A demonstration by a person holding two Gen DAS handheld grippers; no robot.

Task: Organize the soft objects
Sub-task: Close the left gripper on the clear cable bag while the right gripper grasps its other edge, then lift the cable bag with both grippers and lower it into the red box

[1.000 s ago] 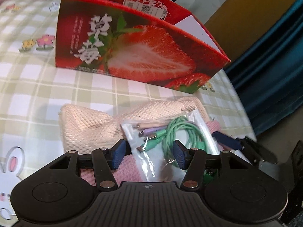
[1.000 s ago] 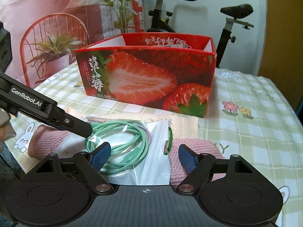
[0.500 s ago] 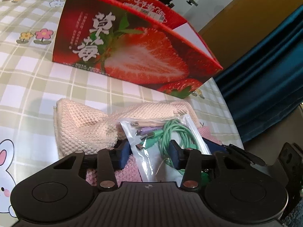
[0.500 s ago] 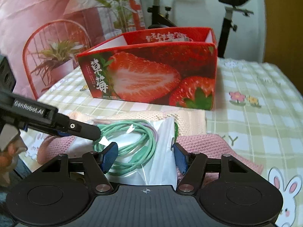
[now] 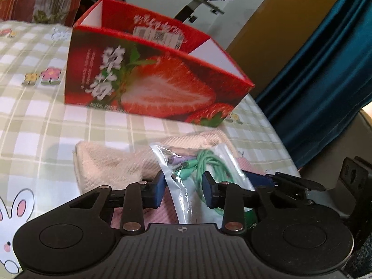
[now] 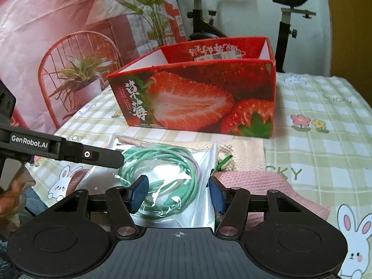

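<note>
Both hand-held grippers' jaws lately closing around cable bag, grip unclear; checked tablecloth, exercise bike.

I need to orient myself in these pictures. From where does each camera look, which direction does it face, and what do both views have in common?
Left wrist: sits on the left gripper, looking forward and down past the cable bag to the strawberry box; the right gripper's fingers show beside the bag.
Right wrist: sits on the right gripper, facing the same bag and box; the left gripper's finger enters from the left.
Shared: bag, box, cream cloth, pink cloth, checked tablecloth.
</note>
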